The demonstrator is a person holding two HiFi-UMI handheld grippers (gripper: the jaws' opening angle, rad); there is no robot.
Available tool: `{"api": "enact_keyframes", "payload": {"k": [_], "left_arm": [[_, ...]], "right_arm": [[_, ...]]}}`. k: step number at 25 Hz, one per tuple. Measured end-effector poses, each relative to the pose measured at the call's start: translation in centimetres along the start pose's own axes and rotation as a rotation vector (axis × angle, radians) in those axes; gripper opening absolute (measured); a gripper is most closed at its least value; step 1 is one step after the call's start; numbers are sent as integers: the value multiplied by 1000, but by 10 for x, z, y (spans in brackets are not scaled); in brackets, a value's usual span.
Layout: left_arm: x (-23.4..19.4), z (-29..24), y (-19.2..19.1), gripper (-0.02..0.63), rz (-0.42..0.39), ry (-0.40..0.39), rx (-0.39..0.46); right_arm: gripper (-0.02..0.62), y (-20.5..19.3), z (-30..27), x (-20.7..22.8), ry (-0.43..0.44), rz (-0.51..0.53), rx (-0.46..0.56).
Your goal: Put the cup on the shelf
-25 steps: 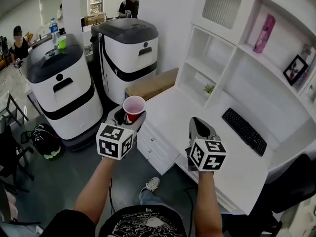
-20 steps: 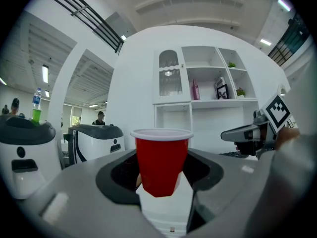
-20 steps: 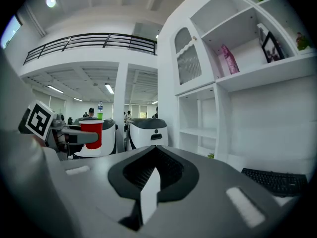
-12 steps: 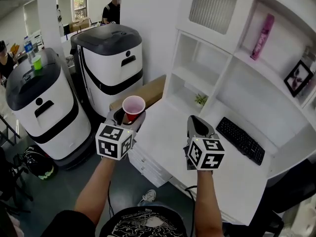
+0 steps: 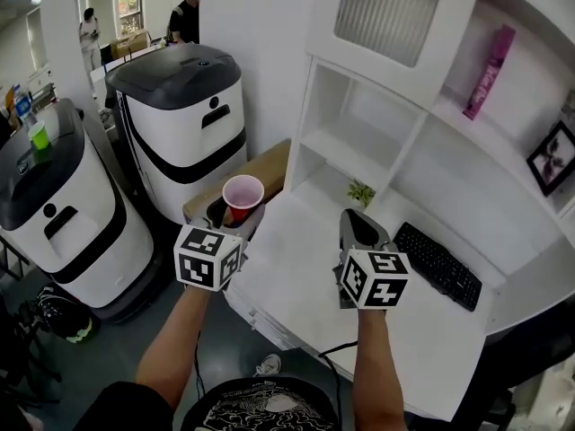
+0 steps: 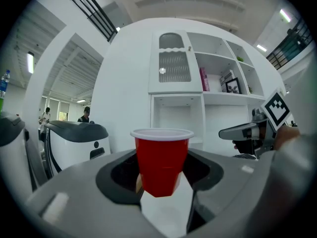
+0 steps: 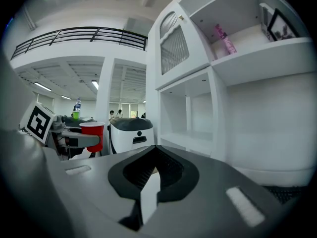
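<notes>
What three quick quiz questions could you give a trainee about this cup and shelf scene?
1. True or false: the left gripper is shut on the red cup.
2. The pink bottle stands: A on the desk, B on an upper shelf, C on the floor.
3. Fill in: the right gripper holds ____.
Key: 1 true; 2 B; 3 nothing.

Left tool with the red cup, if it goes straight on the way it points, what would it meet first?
Likely the open lower-left shelf cubby, dead ahead beyond the cup; nothing nearer shows, though depth is unclear.
</notes>
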State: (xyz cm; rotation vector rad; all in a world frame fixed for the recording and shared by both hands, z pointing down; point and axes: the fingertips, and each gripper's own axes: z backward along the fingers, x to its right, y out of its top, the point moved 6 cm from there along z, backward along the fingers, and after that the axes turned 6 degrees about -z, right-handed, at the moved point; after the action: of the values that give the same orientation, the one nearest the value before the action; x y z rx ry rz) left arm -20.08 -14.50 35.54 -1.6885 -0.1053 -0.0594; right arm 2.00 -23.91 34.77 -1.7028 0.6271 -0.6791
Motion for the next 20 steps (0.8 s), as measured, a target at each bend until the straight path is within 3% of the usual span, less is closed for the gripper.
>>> {"api": "enact_keyframes", "payload": {"k": [20], "left_arm": [[2, -67, 9, 258, -46, -120, -17]], "right_arm": [[25, -1, -31, 27, -56, -32, -18]]}}
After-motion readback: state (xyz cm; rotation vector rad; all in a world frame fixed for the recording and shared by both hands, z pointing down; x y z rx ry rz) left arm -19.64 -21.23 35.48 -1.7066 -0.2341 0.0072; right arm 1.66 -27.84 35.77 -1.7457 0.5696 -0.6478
